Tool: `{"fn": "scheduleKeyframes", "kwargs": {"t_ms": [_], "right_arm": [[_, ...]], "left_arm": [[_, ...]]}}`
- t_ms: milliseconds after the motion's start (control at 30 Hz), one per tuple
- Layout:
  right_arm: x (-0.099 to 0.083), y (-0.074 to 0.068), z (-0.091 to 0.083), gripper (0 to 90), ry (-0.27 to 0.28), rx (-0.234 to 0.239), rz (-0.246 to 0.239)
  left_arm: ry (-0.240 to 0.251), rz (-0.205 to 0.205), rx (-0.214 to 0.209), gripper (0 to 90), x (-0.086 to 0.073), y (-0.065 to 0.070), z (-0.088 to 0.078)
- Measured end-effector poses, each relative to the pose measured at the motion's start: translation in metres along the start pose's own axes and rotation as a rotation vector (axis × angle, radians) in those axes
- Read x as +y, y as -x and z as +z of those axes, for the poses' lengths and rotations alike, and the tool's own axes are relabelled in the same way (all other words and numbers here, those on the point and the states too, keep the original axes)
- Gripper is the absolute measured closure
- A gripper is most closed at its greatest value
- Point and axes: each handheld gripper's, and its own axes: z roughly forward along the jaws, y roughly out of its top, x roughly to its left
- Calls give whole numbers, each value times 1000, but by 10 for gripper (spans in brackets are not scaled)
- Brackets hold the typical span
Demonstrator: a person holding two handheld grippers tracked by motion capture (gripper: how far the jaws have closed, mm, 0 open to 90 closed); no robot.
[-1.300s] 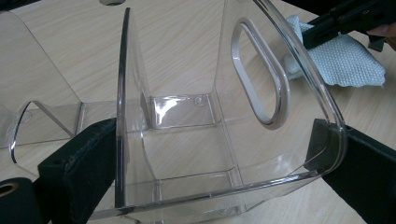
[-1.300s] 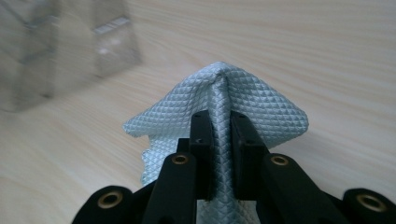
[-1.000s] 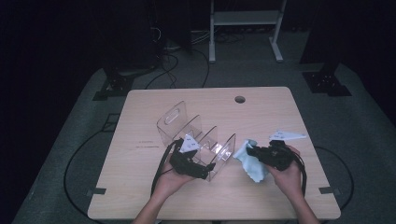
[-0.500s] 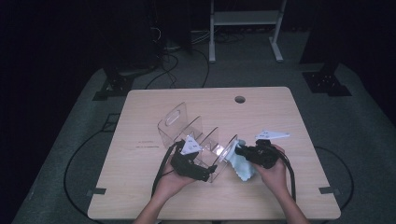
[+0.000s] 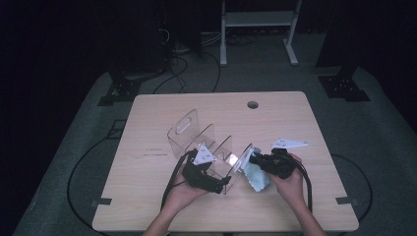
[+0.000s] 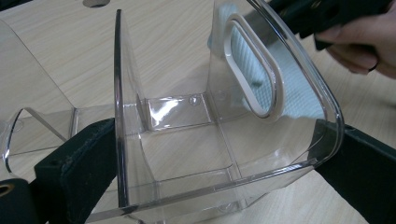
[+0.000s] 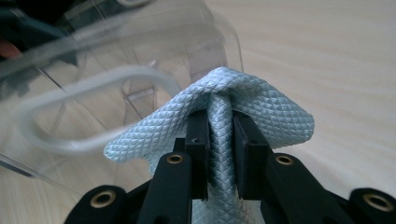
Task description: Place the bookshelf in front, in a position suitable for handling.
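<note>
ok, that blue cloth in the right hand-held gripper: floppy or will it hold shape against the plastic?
Likely floppy: the blue cloth bunches into a fold where the right hand-held gripper pinches it. Probably light, since its free edges droop. The quilted weave looks grippy, so it should drag on the clear organiser rather than slip.

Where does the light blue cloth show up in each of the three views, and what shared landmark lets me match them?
High view: the light blue cloth lies lower centre-right, at the right gripper.
Left gripper view: upper right, seen through the end wall of the clear plastic organizer.
Right gripper view: centre, pinched between the black jaws.
Shared landmark: the organizer's oval handle cutout.
</note>
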Motion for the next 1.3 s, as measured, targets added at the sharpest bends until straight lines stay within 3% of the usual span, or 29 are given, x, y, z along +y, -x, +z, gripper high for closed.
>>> {"fn": "scheduleKeyframes", "kwargs": {"t_ms": [100, 200, 233, 300, 400, 433, 567, 633, 667, 733, 800, 833, 933, 1000, 1100, 1133, 1233, 1300], "right_arm": [[-5, 5, 5, 774, -36, 0, 17], [-2, 3, 1, 775, -17, -1, 15], [4, 1, -6, 774, 28, 7, 8], [6, 1, -8, 774, 35, 12, 8], [1, 3, -2, 774, 9, 10, 4], [-10, 7, 10, 774, -50, 9, 6], [-17, 13, 16, 773, -93, 13, 43], [-16, 13, 15, 773, -92, 5, 44], [-12, 9, 9, 772, -50, 0, 30], [-8, 5, 3, 770, -20, 4, 24], [-7, 4, 3, 768, -18, 2, 19], [-8, 4, 5, 766, -24, 2, 16], [-22, 7, 22, 763, -122, 0, 38], [-24, 11, 25, 763, -138, 14, 63], [-23, 12, 24, 759, -135, 15, 74], [-17, 7, 19, 761, -100, -10, 40], [-14, 4, 16, 761, -82, -21, 24], [-17, 8, 18, 759, -90, -1, 53]], "left_arm": [[0, 2, 0, 19, 0, 0, 0], [-1, 3, -1, 18, 0, 0, 0], [-3, 4, -2, 18, 0, 0, 1], [-7, 6, -5, 17, 0, -1, 1], [-10, 9, -6, 17, 0, -1, 1], [-8, 8, -7, 17, 0, -2, 1], [-8, 9, -7, 16, 0, -1, 1], [-2, 5, -5, 16, 0, -1, 1], [0, 8, -6, 16, -1, -2, 0], [6, 4, -6, 16, -2, -1, 0], [7, 6, -3, 17, -2, -1, 0], [5, 6, 3, 17, -2, 0, 0], [2, 13, 12, 19, -2, 1, 0], [2, 13, 13, 19, -2, 1, 0], [3, 14, 10, 17, -2, 1, 0], [2, 13, 3, 16, -2, 0, 0], [3, 13, 0, 15, -2, -1, 1], [1, 14, -1, 15, -2, -1, 1]]}}
